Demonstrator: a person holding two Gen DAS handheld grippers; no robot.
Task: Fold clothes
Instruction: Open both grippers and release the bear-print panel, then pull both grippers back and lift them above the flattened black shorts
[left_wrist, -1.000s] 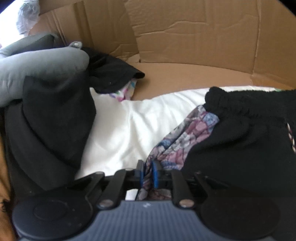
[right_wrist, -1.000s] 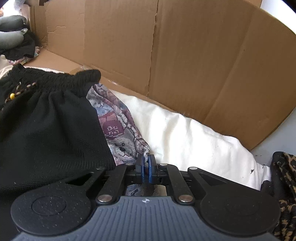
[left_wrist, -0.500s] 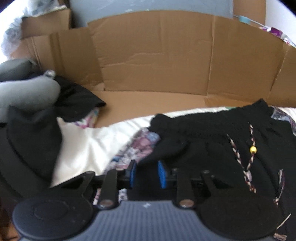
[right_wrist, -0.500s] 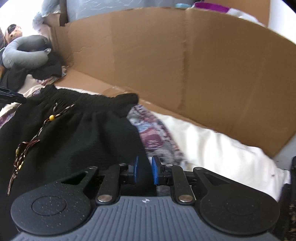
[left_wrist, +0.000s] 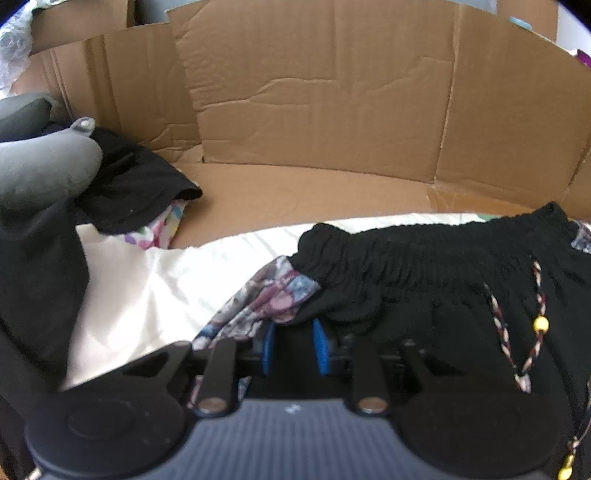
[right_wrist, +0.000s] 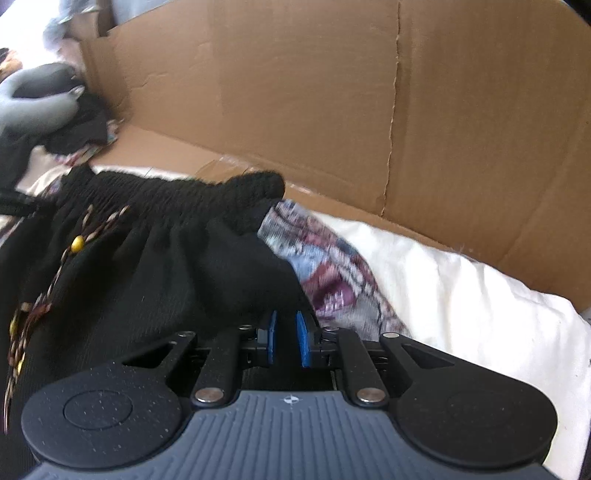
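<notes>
Since a second ago both tongs have let go of the patterned cloth. The left tongs are closing, black fabric between the parted pads; the right tongs stand slightly apart over the black skirt, which lies flat on the white sheet. Folding it remains.

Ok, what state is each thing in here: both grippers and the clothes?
left gripper: jaws closing, pads apart, dark cloth in the gap, not pinched.
right gripper: open, pinching nothing.
black garment: spread out, waistband gathered.
drawstring: untied, lying loose.
patterned cloth: mostly covered by the black garment.
clothes pile: unfolded heap.
</notes>
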